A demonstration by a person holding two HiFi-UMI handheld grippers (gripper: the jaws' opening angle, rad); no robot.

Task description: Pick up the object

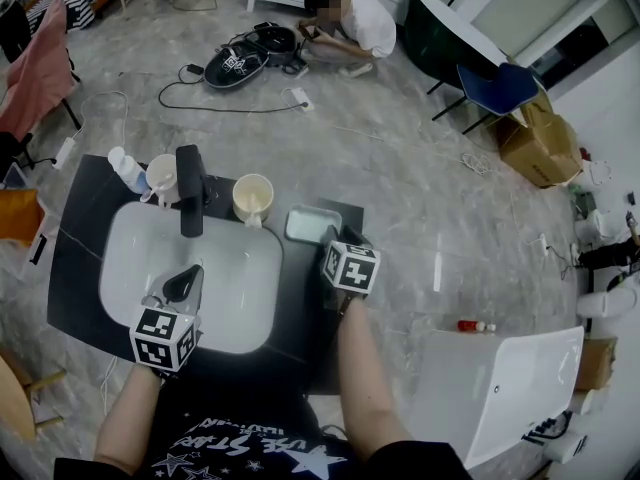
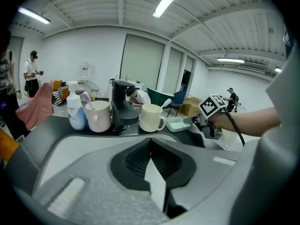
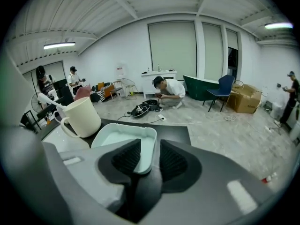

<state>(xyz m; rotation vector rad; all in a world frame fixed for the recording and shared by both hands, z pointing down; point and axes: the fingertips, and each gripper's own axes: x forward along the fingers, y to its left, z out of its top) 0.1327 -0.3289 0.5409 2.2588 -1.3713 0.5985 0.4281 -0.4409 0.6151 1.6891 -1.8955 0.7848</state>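
A pale green shallow tray (image 1: 310, 223) (image 3: 123, 143) lies on the black counter (image 1: 78, 230), right of the white basin (image 1: 128, 240). My right gripper (image 1: 336, 241) (image 3: 150, 146) points down at the tray's near right corner. Its jaws straddle the tray's wall there: the left pad is inside the tray, the right pad outside with a thin gap showing. My left gripper (image 1: 186, 280) (image 2: 150, 146) hangs over the basin with its pads meeting at the tip. A pale wedge shows below them; I cannot tell what it is.
A cream mug (image 1: 252, 197) (image 3: 82, 117) stands just left of the tray. A black faucet (image 1: 190, 188), a white mug (image 1: 162, 176) and a small bottle (image 1: 124, 168) line the basin's far edge. A white panel (image 1: 500, 388) lies on the floor, right. A person (image 1: 352, 26) crouches far off.
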